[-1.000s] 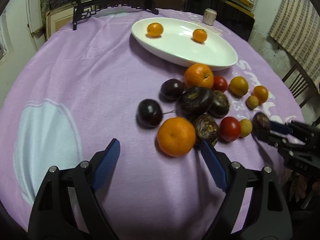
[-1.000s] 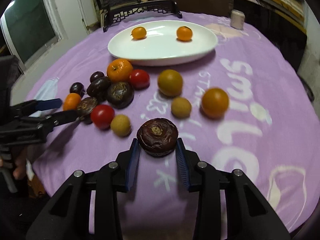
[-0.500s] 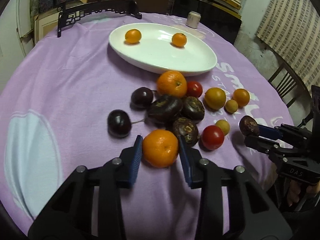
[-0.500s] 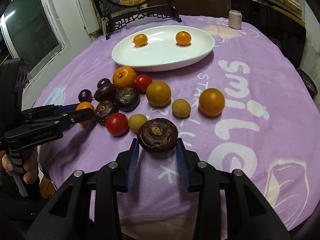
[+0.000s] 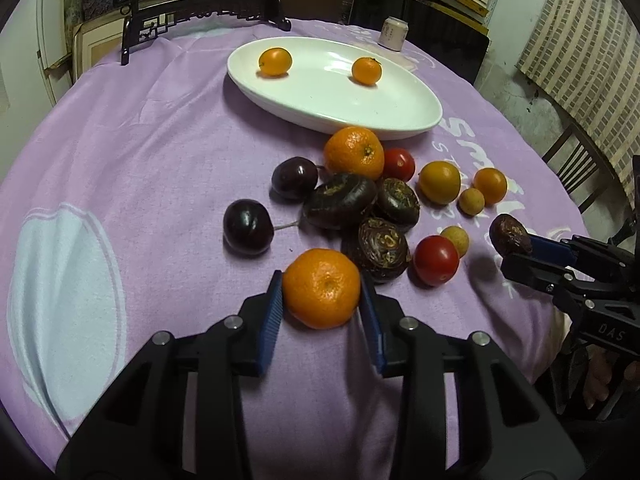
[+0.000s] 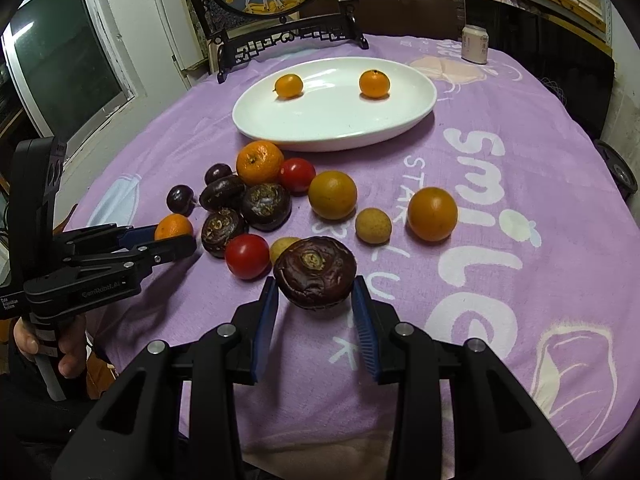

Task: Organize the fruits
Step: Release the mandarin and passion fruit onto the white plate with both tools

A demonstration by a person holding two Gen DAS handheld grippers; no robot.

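My left gripper (image 5: 322, 294) is shut on an orange mandarin (image 5: 321, 288) at the near edge of the fruit pile. My right gripper (image 6: 316, 292) is shut on a dark brown water chestnut (image 6: 315, 272), held a little above the cloth. Each wrist view also shows the other gripper from the side: the right gripper (image 5: 516, 248) and the left gripper (image 6: 168, 240). A white oval plate (image 5: 400, 116) at the back holds two small oranges (image 5: 275, 62) (image 5: 366, 70). Between plate and grippers lie another mandarin (image 5: 353, 153), red tomatoes (image 5: 436, 259), dark plums (image 5: 248, 227) and more water chestnuts (image 5: 340, 200).
A purple cloth with white lettering (image 6: 480, 208) covers the round table. A black carved stand with a round picture (image 6: 276, 36) and a small can (image 6: 474, 45) stand behind the plate. A chair (image 5: 576, 168) is off the table's right side.
The left jaws, wide open a second ago, have closed on the near mandarin. The right gripper has kept its hold on the water chestnut.
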